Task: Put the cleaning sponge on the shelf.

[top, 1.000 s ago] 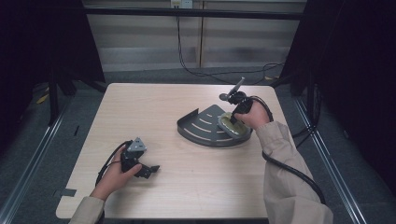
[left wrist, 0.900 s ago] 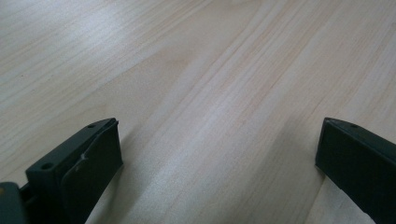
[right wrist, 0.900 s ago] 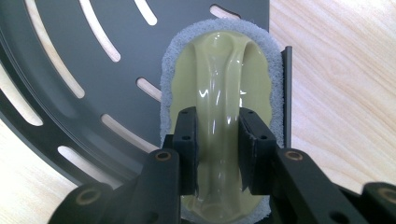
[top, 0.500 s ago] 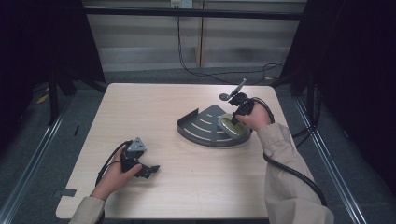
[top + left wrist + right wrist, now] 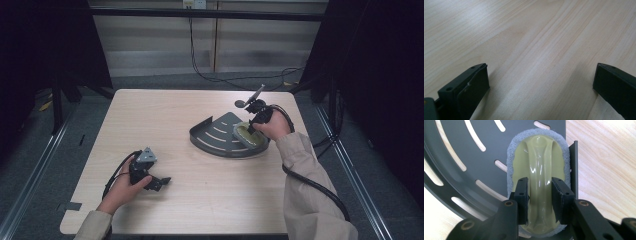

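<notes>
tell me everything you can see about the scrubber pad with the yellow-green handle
The scrubber pad is an oval with a fuzzy grey-white rim and a glossy yellow-green plastic top, moulded into a raised ridge handle along its length. It lies flat on the dark slotted corner tray, against the tray's upright wall. The right hand-held gripper straddles the ridge, its jaws just opening slightly; the black pads sit at either side of it, and whether they press on it I cannot tell.

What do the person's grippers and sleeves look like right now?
Both grippers are black with two flat jaws. The left gripper carries a grey three-cornered plate and a looping black cable. The right gripper has screw holes along its jaws and a thick black cable. Sleeves are beige.
</notes>
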Demonstrator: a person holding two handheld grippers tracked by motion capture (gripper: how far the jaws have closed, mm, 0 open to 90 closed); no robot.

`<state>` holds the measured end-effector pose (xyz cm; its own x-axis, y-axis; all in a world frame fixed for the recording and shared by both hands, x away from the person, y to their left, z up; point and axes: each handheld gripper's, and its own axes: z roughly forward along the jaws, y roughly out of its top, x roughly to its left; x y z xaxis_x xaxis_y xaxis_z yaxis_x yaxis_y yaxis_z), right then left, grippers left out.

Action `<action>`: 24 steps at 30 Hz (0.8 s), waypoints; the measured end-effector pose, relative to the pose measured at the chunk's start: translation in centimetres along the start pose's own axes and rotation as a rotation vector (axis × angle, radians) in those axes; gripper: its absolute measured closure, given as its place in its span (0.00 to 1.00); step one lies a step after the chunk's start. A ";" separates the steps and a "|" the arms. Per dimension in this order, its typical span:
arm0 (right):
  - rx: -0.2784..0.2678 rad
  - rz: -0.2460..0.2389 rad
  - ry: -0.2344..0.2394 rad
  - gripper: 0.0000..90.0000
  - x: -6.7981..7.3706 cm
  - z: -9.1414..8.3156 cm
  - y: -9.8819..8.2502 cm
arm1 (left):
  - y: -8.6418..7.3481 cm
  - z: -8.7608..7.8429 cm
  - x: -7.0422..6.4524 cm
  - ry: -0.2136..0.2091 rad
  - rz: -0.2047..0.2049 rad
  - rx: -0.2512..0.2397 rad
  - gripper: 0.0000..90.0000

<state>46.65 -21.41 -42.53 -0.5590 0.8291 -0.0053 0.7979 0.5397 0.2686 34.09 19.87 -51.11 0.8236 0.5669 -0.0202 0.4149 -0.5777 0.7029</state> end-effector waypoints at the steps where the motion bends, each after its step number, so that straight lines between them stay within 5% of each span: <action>1: 0.000 0.000 -0.001 0.75 0.0 0.0 0.0 | 0.0 0.0 0.0 0.000 0.001 0.000 0.00; 24: -0.051 0.073 0.006 0.30 -0.1 -1.4 -0.5 | 0.0 0.0 0.0 0.002 0.001 0.000 0.00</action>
<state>45.99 -22.03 -41.34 -0.5014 0.8650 0.0221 0.8240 0.4695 0.3170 34.08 19.87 -51.10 0.8231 0.5676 -0.0180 0.4142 -0.5784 0.7027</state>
